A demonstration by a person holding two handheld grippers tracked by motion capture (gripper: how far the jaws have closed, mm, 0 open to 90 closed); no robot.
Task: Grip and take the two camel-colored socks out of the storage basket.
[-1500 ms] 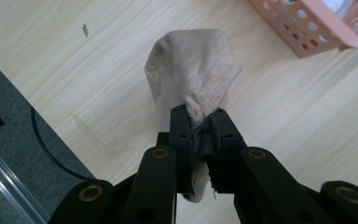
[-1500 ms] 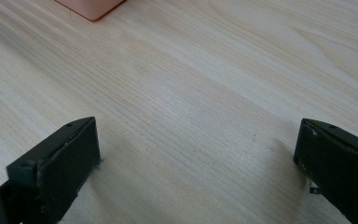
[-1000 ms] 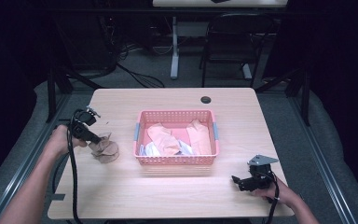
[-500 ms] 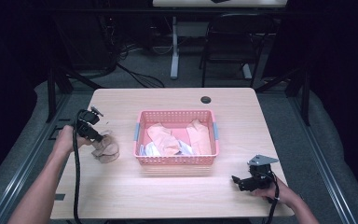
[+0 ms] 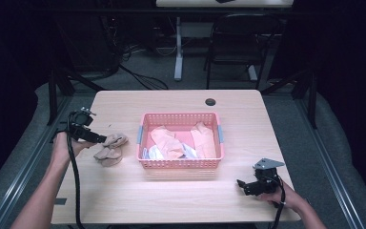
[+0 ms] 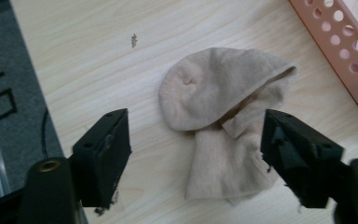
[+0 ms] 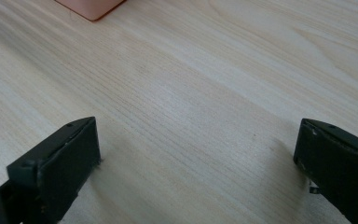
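A crumpled beige sock (image 5: pixel 110 148) (image 6: pixel 221 126) lies on the wooden table (image 5: pixel 181 205), left of a pink basket (image 5: pixel 179 163). My left gripper (image 5: pixel 101 139) (image 6: pixel 196 156) hovers at the sock's left side, open, its jaws wide on either side of the sock with nothing held. Inside the basket lie several pink and pale cloth pieces (image 5: pixel 167 142). My right gripper (image 5: pixel 240 184) (image 7: pixel 196 158) rests low near the table's front right corner, open, with bare wood between its jaws.
A corner of the pink basket (image 7: pixel 91 7) shows at the top of the right gripper view. A small black round cap (image 5: pixel 210 102) sits near the table's far edge. A chair (image 5: pixel 236 47) and cables stand beyond the table. The table's left edge (image 6: pixel 28 84) runs close to the sock.
My left gripper has drawn slightly up and left from the sock, which now lies free on the table. The right gripper has stayed still.
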